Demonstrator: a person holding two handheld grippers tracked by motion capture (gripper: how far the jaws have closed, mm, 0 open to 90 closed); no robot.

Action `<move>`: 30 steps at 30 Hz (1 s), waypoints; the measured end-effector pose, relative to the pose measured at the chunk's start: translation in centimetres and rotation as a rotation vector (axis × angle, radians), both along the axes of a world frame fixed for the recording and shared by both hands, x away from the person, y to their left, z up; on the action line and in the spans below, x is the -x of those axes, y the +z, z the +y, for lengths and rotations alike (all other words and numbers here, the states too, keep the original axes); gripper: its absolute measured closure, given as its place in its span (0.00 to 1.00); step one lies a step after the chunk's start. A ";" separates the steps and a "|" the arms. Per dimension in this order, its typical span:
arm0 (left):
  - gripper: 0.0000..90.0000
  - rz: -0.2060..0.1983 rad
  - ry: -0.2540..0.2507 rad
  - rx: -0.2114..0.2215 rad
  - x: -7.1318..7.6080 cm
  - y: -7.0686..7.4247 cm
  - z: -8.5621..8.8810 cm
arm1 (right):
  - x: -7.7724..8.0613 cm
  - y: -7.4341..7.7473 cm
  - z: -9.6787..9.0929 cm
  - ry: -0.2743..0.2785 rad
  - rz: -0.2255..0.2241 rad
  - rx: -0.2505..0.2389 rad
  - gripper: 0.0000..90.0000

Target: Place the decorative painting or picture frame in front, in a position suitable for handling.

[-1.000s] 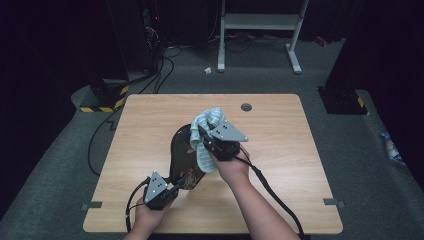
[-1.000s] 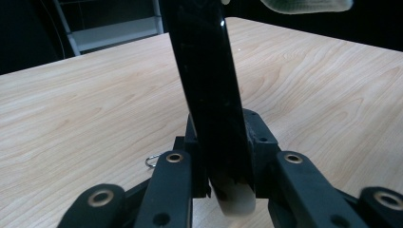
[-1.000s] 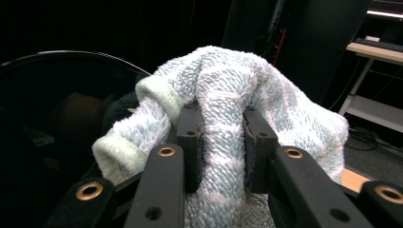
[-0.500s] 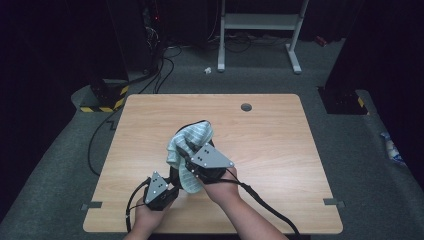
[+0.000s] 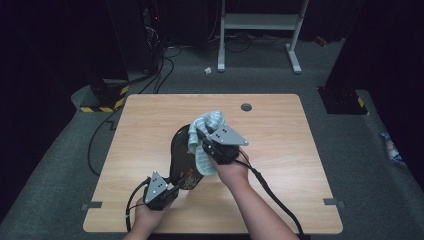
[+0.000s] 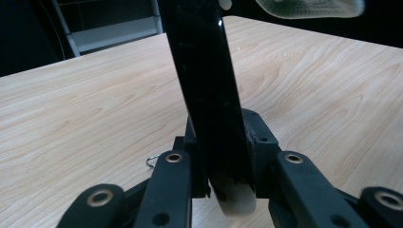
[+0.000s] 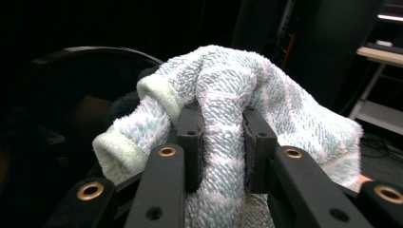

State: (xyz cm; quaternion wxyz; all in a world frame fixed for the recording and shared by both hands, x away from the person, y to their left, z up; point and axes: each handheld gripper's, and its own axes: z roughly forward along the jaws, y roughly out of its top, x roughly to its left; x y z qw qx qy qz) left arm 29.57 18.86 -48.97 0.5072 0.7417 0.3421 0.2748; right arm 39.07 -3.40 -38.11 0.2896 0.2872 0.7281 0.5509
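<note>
Wooden surface point(image 5: 150, 125): one dark glossy plate point(image 5: 181, 155) held on edge near its centre, open room all round. Left hand-held gripper point(image 5: 172, 187) clamps narrowly on the plate's lower rim. Right hand-held gripper point(image 5: 202, 145) pinches one pale-blue towel point(image 5: 205, 125) against the plate's face.

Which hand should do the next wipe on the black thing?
The right gripper, most likely. Its jaws are already shut on the towel, which lies against the black plate. The left gripper is busy clamping the plate's edge to hold it up.
</note>
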 end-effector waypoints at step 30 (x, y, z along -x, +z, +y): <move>0.84 0.004 -0.006 0.007 0.0 0.0 0.1 | -2.9 -1.2 -2.0 -0.098 0.057 0.027 0.81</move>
